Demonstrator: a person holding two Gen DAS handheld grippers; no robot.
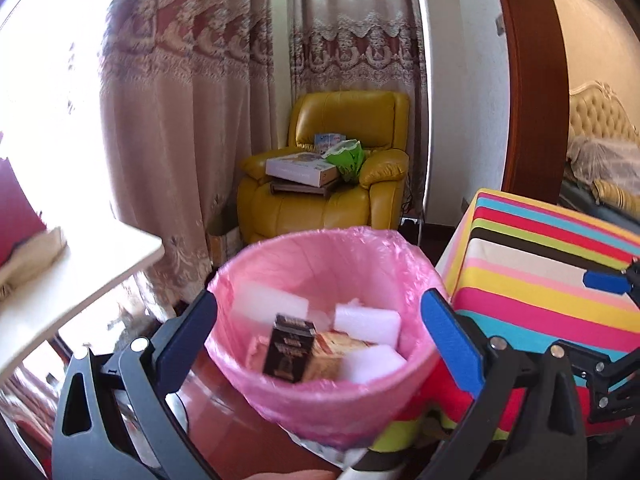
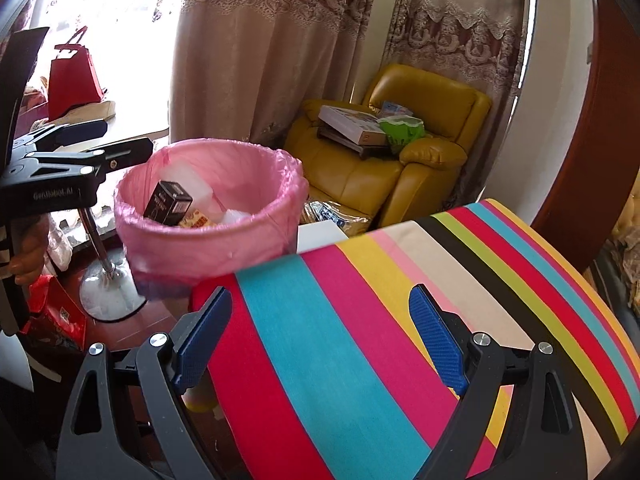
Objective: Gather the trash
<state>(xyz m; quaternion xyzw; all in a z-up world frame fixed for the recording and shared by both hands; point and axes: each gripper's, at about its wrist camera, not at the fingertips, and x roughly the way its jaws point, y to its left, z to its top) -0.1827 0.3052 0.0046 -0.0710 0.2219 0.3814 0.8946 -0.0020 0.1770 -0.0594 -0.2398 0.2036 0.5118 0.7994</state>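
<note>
A: Where does the bin sit from your claws?

B: From your left claw (image 1: 320, 328) the pink-lined bin (image 1: 280, 396) lies dead ahead at twelve o'clock, fingers apart and empty, flanking its rim; the dark box (image 1: 289, 350) stands inside on end.

A: And the right?

B: Your right claw (image 2: 320, 340) is apart, empty, over the striped desk (image 2: 400, 300); the bin lies at ten o'clock, so your left is nearer.

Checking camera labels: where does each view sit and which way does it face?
Left wrist: on left gripper, jaws open, aimed down into pink-lined bin; right gripper at right edge.
Right wrist: on right gripper, jaws open over striped cloth; left gripper and a hand at left.
Shared: bin, black box, yellow armchair, curtains.
</note>
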